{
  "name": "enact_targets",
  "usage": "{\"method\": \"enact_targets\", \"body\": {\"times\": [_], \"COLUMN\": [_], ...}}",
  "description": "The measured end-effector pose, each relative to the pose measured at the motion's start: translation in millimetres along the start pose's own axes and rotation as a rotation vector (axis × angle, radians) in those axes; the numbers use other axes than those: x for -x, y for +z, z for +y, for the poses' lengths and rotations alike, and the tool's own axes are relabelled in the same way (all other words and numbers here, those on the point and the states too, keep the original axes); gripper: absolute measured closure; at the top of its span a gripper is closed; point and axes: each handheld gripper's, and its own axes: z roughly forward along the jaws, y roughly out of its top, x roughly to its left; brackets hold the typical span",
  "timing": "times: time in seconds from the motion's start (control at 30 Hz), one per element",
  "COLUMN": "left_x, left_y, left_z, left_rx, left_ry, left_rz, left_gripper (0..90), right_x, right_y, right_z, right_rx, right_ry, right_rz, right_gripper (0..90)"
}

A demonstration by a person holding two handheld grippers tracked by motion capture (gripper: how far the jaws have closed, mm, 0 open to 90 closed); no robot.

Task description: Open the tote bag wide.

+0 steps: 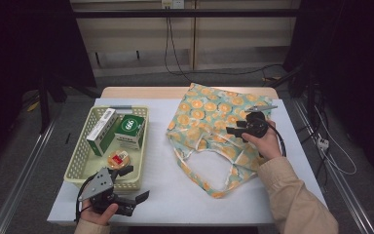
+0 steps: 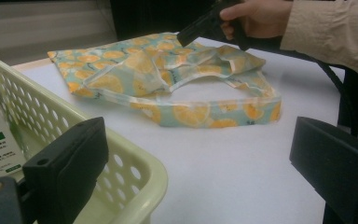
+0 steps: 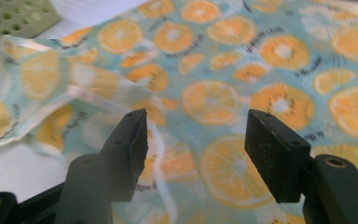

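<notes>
**Both tongs spread, right one over the orange-print bag**

My right gripper [image 1: 234, 130] hangs over the middle of the fabric bag [image 1: 209, 117], jaws spread wide with nothing between them. In the right gripper view the jaws frame the bag's orange-slice print [image 3: 212, 100]; I cannot tell whether the tips touch the cloth. The bag lies flat and rumpled on the right half of the white table [image 1: 175, 195], its handle loops trailing toward my side. My right hand [image 1: 263, 144] grips the tool from behind, beige sleeve running back to the bottom edge.

My left gripper [image 1: 137, 200] sits low at the near left edge of the table, jaws spread and empty, pointing right, just beside the near right corner of the pale green basket [image 1: 78, 168]. In the left gripper view the basket's perforated wall [image 2: 74, 135] is right by one jaw.

In the basket: a white-and-green box [image 1: 101, 131], a green box [image 1: 130, 130], a small round tin [image 1: 118, 159].
</notes>
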Motion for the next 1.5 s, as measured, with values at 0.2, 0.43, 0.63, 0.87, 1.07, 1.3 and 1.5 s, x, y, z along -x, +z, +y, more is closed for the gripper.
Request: {"method": "enact_targets", "body": {"times": [0.2, 0.43, 0.63, 0.87, 1.07, 1.3, 1.5], "left_x": [-0.1, 0.3, 0.0, -0.2, -1.1, -1.0, -0.7], "left_y": [-1.1, -1.1, -1.1, 0.1, 0.1, 0.0, 0.0], "left_z": [0.1, 0.0, -0.6, -1.1, -1.7, -1.0, -0.8], "left_rx": [-0.001, 0.001, 0.001, -0.001, -0.004, -0.001, 0.001], "left_ry": [0.009, 0.005, 0.001, -0.006, -0.004, -0.002, -0.008], "left_rz": [0.004, 0.003, 0.001, -0.004, -0.003, -0.002, -0.004], "left_gripper": [4.1, 4.1, 4.1, 4.1, 4.1, 4.1, 4.1], "right_x": [-29.5, -71.8, -84.1, -71.2, -60.7, -47.3, -58.3], "right_y": [-20.9, -21.4, -9.2, 1.3, 10.2, 11.2, 6.4], "right_z": [6.7, -11.7, -33.1, -41.1, -43.2, -44.1, -45.8], "right_rx": [0.049, -0.016, -0.096, -0.123, -0.123, -0.102, -0.143], "right_ry": [-0.096, -0.241, -0.315, -0.288, -0.272, -0.208, -0.190], "right_rz": [0.057, 0.147, 0.133, 0.093, 0.082, 0.105, 0.204], "right_gripper": [33.7, 54.9, 64.5, 62.9, 70.1, 90.0, 90.0]}}
